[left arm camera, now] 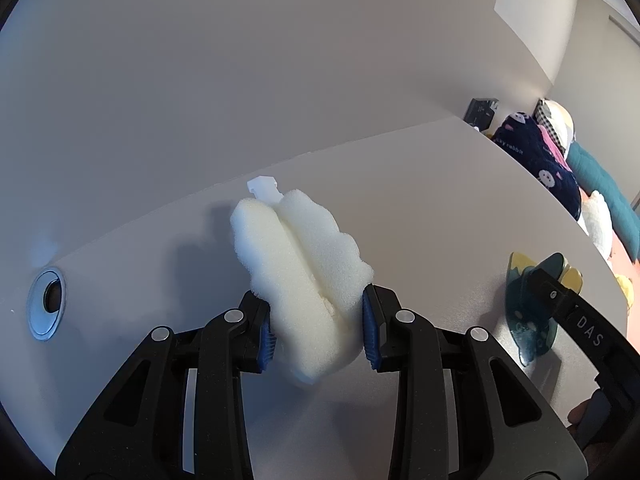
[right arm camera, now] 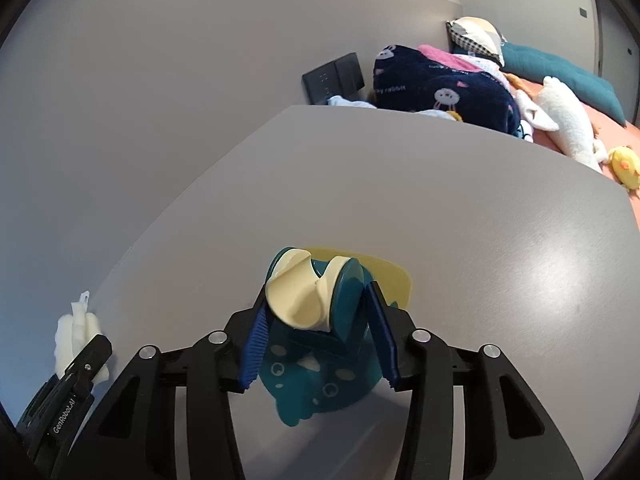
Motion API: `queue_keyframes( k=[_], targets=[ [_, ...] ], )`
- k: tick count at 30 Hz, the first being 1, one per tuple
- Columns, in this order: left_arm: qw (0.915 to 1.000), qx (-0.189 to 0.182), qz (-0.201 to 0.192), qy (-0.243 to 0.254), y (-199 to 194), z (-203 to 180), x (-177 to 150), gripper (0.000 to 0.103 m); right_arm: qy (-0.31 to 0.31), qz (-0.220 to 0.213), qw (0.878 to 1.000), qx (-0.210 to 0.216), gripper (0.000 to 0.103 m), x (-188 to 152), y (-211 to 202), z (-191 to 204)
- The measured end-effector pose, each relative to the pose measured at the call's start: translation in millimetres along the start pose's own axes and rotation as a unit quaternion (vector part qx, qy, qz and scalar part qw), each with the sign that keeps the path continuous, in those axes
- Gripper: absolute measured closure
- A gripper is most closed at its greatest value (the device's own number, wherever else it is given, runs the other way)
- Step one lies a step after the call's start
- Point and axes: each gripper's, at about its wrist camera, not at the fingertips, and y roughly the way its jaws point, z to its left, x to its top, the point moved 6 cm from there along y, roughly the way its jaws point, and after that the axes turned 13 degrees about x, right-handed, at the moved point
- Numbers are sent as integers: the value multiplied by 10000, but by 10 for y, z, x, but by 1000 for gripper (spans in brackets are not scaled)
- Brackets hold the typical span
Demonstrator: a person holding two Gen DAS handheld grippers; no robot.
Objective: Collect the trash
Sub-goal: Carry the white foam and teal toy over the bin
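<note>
Left hand-held gripper (left arm camera: pixel 318 326): black jaws with blue ribbed pads, closed narrow on a white, lumpy foam sponge (left arm camera: pixel 298 276) folded along its middle; a white plastic tab (left arm camera: pixel 262 186) stuck out at the sponge's far end. The sponge was held above the grey tabletop (left arm camera: pixel 420 200).

Right hand-held gripper (right arm camera: pixel 318 332): same black build and blue pads, jaws at a middling width, with a curled teal and cream-yellow plastic piece (right arm camera: pixel 316 296) between them; both pads lay against its sides. The piece bore a pattern of pale rings on its teal face, and its lower part lay on or just over the tabletop; which, I could not tell.

Left wrist view only: an oval metal cable grommet (left arm camera: pixel 46 306) set in the tabletop near the wall, and the letters "DAS" on the right gripper's arm.

Right wrist view only: the words "GenRobot.AI" on the left gripper's arm, a yellow plush chick (right arm camera: pixel 626 166) and a white plush toy (right arm camera: pixel 568 120) on an orange-covered bed (right arm camera: pixel 600 120).

Both views: a navy fleece blanket (right arm camera: pixel 440 84) printed with white rabbits and the words "rabbit", a teal cushion (right arm camera: pixel 560 68), a checked pillow (right arm camera: pixel 476 34), a black box (right arm camera: pixel 332 78) against the plain grey wall (right arm camera: pixel 140 80).
</note>
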Motion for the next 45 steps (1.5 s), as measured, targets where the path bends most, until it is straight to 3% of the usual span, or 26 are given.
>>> queue_keyframes(
  k=[6, 21, 45],
  targets=[
    [10000, -55, 0, 65, -13, -48, -11, 70, -55, -137, 9997, 208, 66, 21, -167, -101],
    [9981, -273, -98, 550, -203, -398, -150, 70, -225, -190, 9992, 279, 67, -7, -610, -317],
    [9843, -1001, -430, 1391, -1223, -1172, -664, 70, -112, -614, 9977, 281, 67, -311, -1774, -626]
  ],
)
